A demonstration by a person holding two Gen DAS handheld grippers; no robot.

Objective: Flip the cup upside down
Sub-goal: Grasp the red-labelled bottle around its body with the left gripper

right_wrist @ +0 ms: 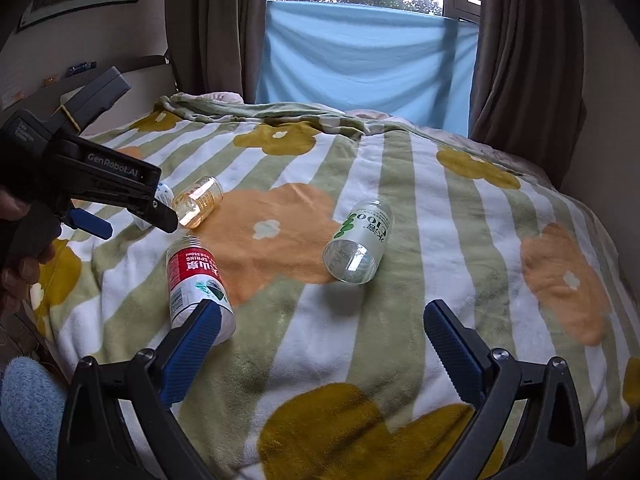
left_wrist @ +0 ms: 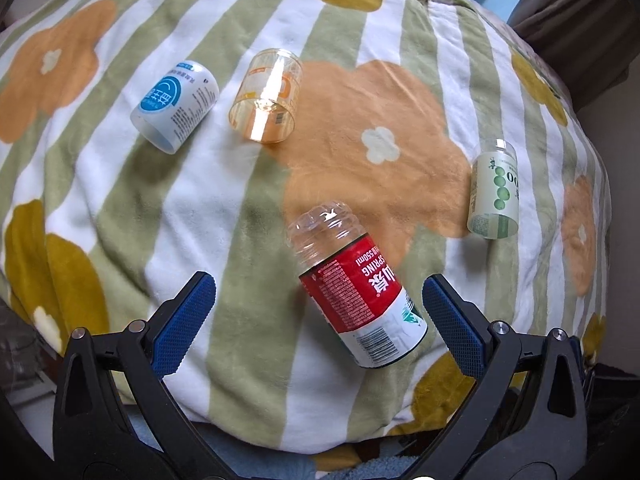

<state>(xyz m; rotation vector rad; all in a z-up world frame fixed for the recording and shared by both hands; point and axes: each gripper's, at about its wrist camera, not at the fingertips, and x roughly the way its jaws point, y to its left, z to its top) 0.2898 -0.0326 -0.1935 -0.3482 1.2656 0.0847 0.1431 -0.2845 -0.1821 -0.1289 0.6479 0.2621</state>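
Note:
Four cut-bottle cups lie on their sides on a striped flower blanket (left_wrist: 224, 208). The red-labelled cup (left_wrist: 356, 292) rests between the fingers of my open left gripper (left_wrist: 316, 284), nearer the right finger, not gripped. Further off are a white cup with a blue label (left_wrist: 176, 106), an amber clear cup (left_wrist: 266, 96) and a green-labelled cup (left_wrist: 494, 192). In the right wrist view my open right gripper (right_wrist: 322, 308) hovers empty in front of the green-labelled cup (right_wrist: 360, 240), whose mouth faces me. The red-labelled cup (right_wrist: 196, 280) lies by its left finger. The left gripper (right_wrist: 140, 228) partly hides the amber cup (right_wrist: 200, 200).
The blanket (right_wrist: 400, 208) covers a bed that drops away at the near edge. A blue cloth (right_wrist: 360, 64) hangs below the window between brown curtains (right_wrist: 528, 60). A hand (right_wrist: 16, 264) holds the left gripper. A light blue towel (right_wrist: 28, 412) sits at the lower left.

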